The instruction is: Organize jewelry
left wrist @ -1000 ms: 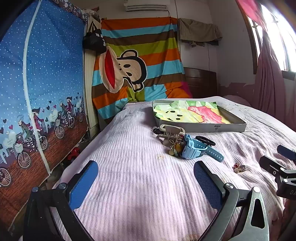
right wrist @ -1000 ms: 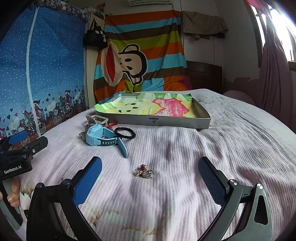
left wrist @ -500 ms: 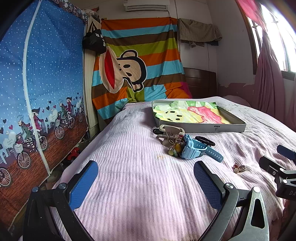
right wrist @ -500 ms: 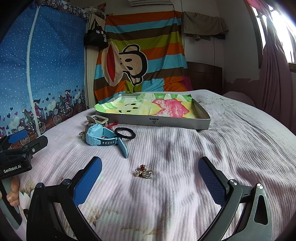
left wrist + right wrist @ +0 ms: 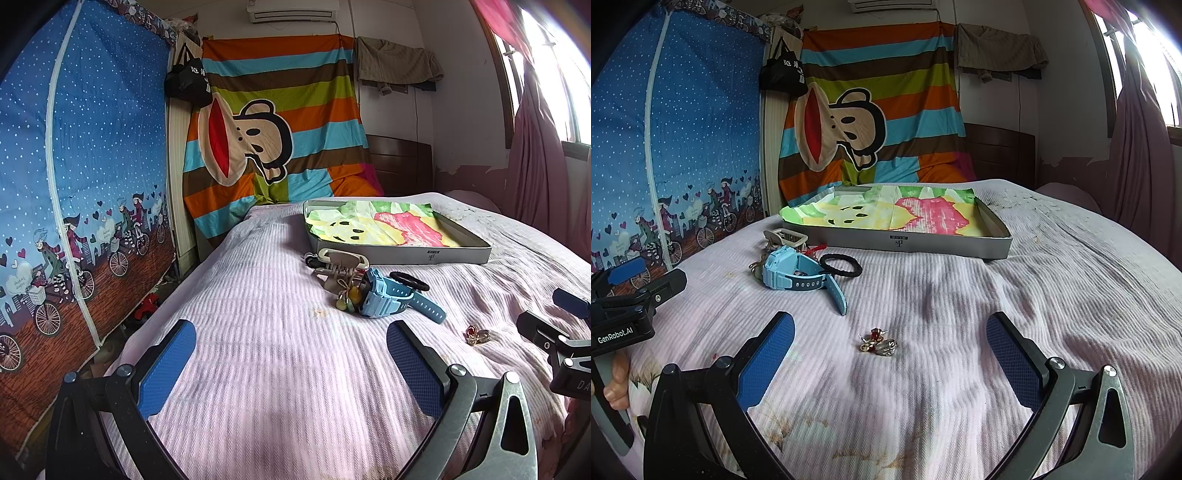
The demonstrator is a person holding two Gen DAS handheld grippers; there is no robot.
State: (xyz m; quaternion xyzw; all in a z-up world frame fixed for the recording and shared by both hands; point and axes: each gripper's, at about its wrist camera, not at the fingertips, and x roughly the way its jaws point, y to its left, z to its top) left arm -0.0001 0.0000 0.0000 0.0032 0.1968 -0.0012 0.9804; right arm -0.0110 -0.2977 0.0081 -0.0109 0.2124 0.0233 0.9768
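Nothing has moved since the earlier frames: the right hand-held gripper (image 5: 890,354) hangs with jaws spread wide and empty over the bed (image 5: 1052,295), rings (image 5: 877,341) at frame centre between its pads. At lower centre of its own view, the left hand-held gripper (image 5: 291,363) also gapes empty; watch (image 5: 388,299) right of centre, tray (image 5: 402,254) beyond.

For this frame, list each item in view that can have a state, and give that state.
left gripper: jaws open, empty, above the bedspread.
right gripper: jaws open, empty, either side of the rings.
tray: open-topped, lined with patterned paper, nothing on it.
blue watch: unbuckled, strap splayed.
black hair tie: flat, loose, beside the watch.
hair clip: lying near the tray's left corner.
rings: small cluster, loose on the bedspread.
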